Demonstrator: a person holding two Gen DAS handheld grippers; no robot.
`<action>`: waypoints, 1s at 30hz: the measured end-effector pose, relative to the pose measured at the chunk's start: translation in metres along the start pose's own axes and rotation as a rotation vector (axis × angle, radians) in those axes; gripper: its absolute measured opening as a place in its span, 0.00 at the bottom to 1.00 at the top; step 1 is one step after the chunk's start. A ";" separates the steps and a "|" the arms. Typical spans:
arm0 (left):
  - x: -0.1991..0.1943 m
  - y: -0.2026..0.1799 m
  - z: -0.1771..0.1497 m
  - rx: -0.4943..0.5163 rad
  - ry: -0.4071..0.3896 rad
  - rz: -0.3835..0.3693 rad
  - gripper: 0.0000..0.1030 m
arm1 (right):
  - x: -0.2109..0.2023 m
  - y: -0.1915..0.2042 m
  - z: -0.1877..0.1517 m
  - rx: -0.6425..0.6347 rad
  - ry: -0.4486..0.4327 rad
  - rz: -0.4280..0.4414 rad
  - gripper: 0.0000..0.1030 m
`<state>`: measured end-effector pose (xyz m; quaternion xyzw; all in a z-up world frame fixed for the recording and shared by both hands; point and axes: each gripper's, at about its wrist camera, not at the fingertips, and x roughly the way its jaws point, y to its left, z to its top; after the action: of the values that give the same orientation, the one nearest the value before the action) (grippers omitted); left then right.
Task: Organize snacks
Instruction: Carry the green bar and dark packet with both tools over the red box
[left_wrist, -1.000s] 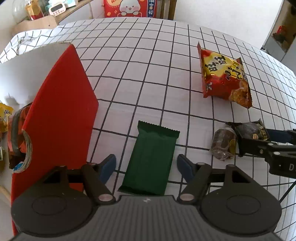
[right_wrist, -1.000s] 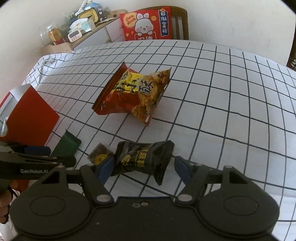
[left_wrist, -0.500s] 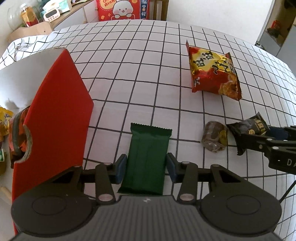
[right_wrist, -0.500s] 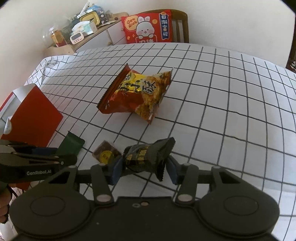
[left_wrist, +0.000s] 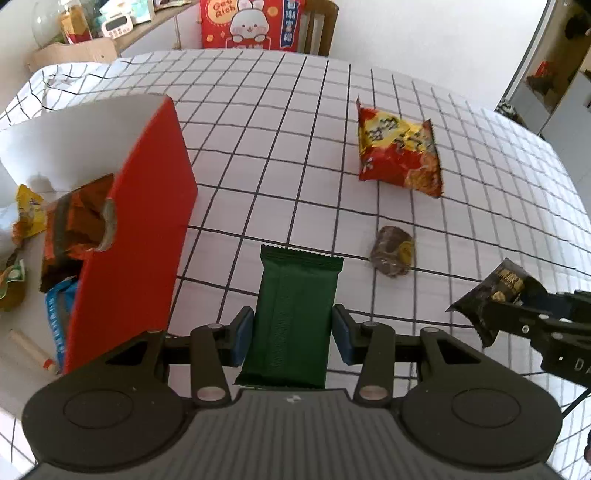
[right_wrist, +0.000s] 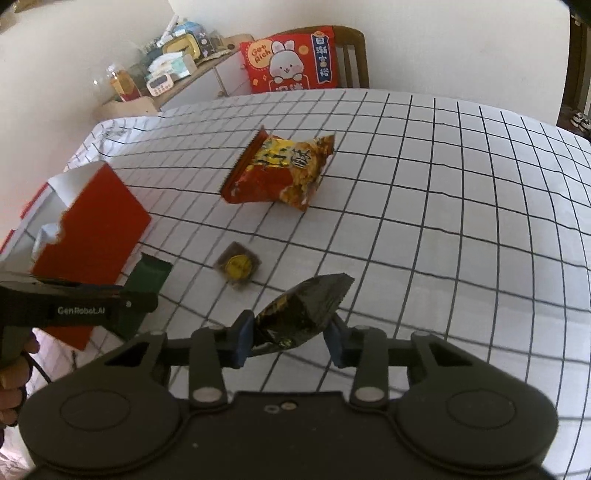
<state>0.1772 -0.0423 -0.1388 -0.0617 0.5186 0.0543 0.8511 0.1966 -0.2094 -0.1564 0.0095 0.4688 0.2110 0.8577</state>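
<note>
White cloth (left_wrist: 303, 122) ruled in a black grid covers the table, with a wooden chair (right_wrist: 354, 55) and a red rabbit-print cushion (right_wrist: 291, 61) at its far edge, a cluttered shelf (right_wrist: 173, 74) beside them, and plain pale walls behind.

Held by the left gripper (left_wrist: 291, 332), the green snack bar (left_wrist: 295, 314) has its long axis running straight away from the camera, its crimped far end toward the table's middle; its near end is cut off by the gripper body. Both blue pads press its long edges. The right gripper (right_wrist: 290, 338) has just been closing and is clamped on a black crinkled snack packet (right_wrist: 303, 314), which tilts up and to the right, its serrated end highest; the print on it is too creased to read.

Between the 2 grippers, a small brown wrapped sweet (left_wrist: 392, 251) with a yellow label lies flat on the cloth. Farther off lies a red and yellow crisp bag (left_wrist: 399, 151), its lettering blurred.

Left of the bar stands a red cardboard box (left_wrist: 133, 236) with white inner walls, just beside the bar. Inside it, partly hidden by the red wall, are several wrappers (left_wrist: 74, 229) in orange, yellow and blue, hard to identify. A person's fingers (right_wrist: 14, 380) show at the edge of the right wrist view, mostly cut off.
</note>
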 end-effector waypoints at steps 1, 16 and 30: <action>-0.005 0.000 -0.001 -0.003 -0.005 -0.002 0.43 | -0.005 0.003 -0.002 -0.002 -0.007 0.003 0.37; -0.094 0.011 -0.018 -0.008 -0.091 -0.032 0.43 | -0.075 0.060 -0.001 -0.061 -0.115 0.070 0.37; -0.151 0.077 -0.013 -0.083 -0.171 -0.015 0.43 | -0.091 0.133 0.020 -0.146 -0.184 0.151 0.37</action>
<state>0.0848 0.0272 -0.0145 -0.0959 0.4410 0.0746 0.8893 0.1229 -0.1180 -0.0439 0.0018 0.3696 0.3068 0.8771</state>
